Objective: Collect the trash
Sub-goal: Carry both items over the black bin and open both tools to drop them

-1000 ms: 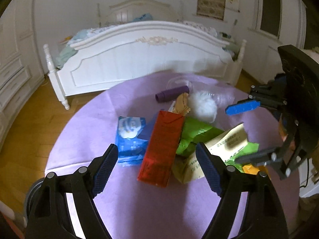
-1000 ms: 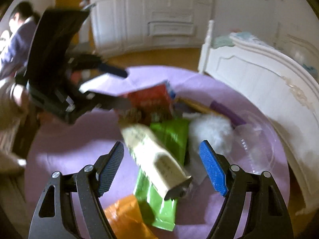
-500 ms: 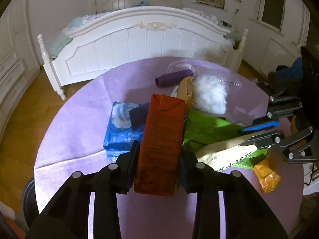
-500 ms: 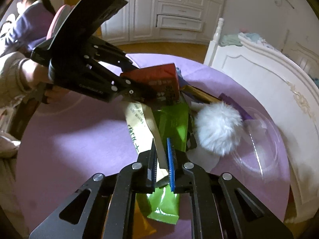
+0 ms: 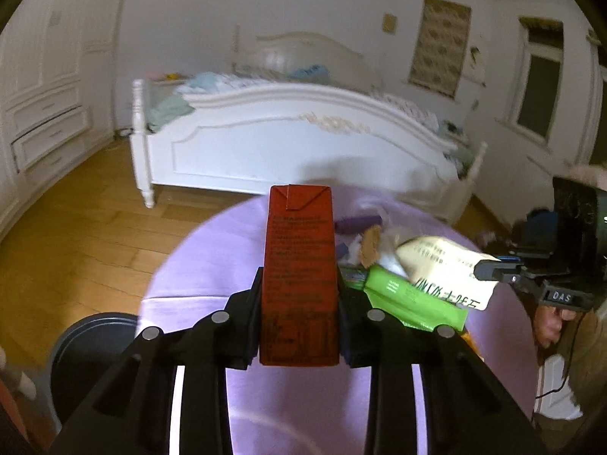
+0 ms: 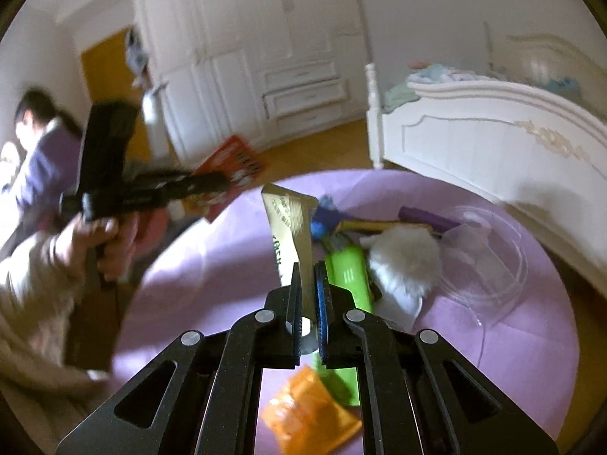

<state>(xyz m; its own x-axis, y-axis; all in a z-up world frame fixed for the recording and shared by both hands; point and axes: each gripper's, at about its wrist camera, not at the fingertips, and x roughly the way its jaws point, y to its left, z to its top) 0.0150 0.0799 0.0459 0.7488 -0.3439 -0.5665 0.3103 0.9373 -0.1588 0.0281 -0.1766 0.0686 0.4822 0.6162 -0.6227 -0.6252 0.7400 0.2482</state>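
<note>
My left gripper (image 5: 299, 322) is shut on a red drink carton (image 5: 299, 276) and holds it lifted above the round purple table (image 5: 212, 258); the carton also shows in the right wrist view (image 6: 231, 167). My right gripper (image 6: 308, 303) is shut on a flattened cream carton (image 6: 290, 227) and holds it raised; it also shows in the left wrist view (image 5: 444, 269). Left on the table are a green packet (image 6: 347, 276), a white fluffy ball (image 6: 406, 261), a purple tube (image 6: 425, 218) and an orange wrapper (image 6: 309, 413).
A dark round bin (image 5: 91, 345) stands on the wooden floor at the table's left. A clear plastic lid (image 6: 489, 261) lies on the table's far side. A white bed (image 5: 296, 140) is behind the table. White wardrobes (image 6: 265, 57) line the wall.
Both grippers closed on their cartons about half a second ago. Since then both have lifted them off the pile. The left gripper has pulled back toward the table's near left edge.
</note>
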